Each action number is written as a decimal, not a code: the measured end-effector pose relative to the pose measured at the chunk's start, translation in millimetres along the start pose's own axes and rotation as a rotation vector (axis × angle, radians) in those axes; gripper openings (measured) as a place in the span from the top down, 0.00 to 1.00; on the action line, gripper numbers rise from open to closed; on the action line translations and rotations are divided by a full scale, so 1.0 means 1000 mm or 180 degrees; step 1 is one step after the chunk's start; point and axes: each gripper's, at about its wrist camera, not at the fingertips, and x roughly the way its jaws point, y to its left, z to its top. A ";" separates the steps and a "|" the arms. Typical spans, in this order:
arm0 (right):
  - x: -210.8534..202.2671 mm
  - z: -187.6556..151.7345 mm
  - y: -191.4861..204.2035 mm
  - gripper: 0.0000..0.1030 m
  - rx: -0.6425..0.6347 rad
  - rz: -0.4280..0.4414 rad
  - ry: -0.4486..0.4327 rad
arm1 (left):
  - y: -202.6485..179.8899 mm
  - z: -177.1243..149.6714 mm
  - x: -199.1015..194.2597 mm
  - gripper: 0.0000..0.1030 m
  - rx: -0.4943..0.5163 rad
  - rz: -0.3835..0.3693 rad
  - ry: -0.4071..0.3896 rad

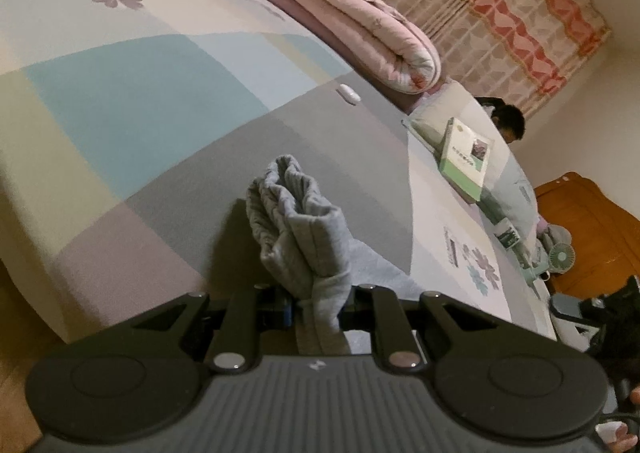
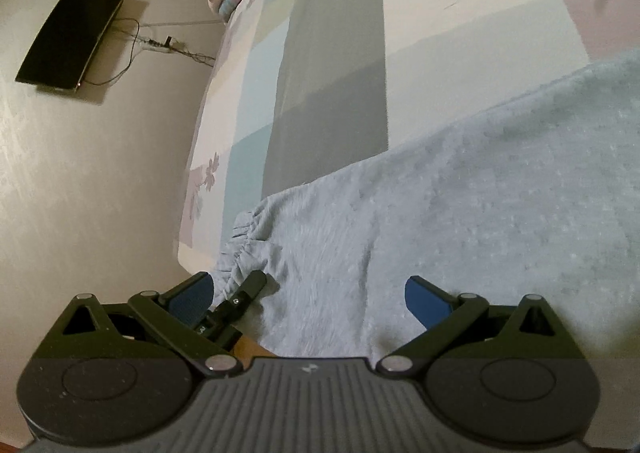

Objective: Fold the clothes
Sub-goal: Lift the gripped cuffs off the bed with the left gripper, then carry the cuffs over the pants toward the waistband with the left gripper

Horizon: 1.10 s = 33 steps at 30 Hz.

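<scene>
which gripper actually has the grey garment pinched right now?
The left gripper: its jaws are shut on a bunched fold of the grey garment. The right gripper stands wide open above the cloth, holding nothing.

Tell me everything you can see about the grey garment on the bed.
The grey garment is soft, fleecy-looking knit fabric, spread across the patchwork bed sheet. One end has a gathered, elastic-looking band; which part that is I cannot tell. The left gripper is shut on that bunched end, lifting it so folds stand above the sheet. The rest lies fairly flat with light creases. The right gripper hangs open over it, not gripping.
</scene>
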 end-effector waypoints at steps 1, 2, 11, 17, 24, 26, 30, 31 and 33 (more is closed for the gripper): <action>-0.001 0.000 0.000 0.00 0.0002 0.0004 -0.0001 | -0.001 0.000 0.000 0.85 0.0006 0.0020 0.0000; -0.002 0.000 0.000 0.00 0.0004 0.0009 -0.0001 | -0.002 -0.001 0.000 0.85 0.0012 0.0041 -0.0001; -0.019 0.001 -0.005 0.00 0.0015 0.0032 -0.0038 | -0.020 -0.002 -0.005 0.85 0.0208 0.0145 -0.0067; -0.036 0.000 -0.016 0.00 0.0045 0.0034 -0.0029 | -0.051 -0.001 -0.015 0.85 0.0475 0.0133 -0.0143; -0.054 -0.001 -0.034 0.00 0.0023 -0.0143 0.0053 | -0.098 -0.009 -0.019 0.85 0.0797 0.0036 -0.0176; -0.060 -0.004 -0.036 0.00 -0.0119 -0.0299 0.0103 | -0.112 -0.013 -0.018 0.85 0.0900 0.0018 -0.0172; -0.064 -0.012 -0.034 0.00 -0.0628 -0.0778 0.0269 | -0.135 -0.022 -0.014 0.85 0.1080 -0.0003 -0.0138; -0.064 -0.015 -0.035 0.00 -0.0735 -0.0890 0.0307 | -0.140 -0.024 -0.013 0.85 0.1111 -0.0005 -0.0126; -0.065 -0.023 -0.038 0.00 -0.0895 -0.1045 0.0359 | -0.149 -0.028 -0.010 0.85 0.1163 -0.0006 -0.0101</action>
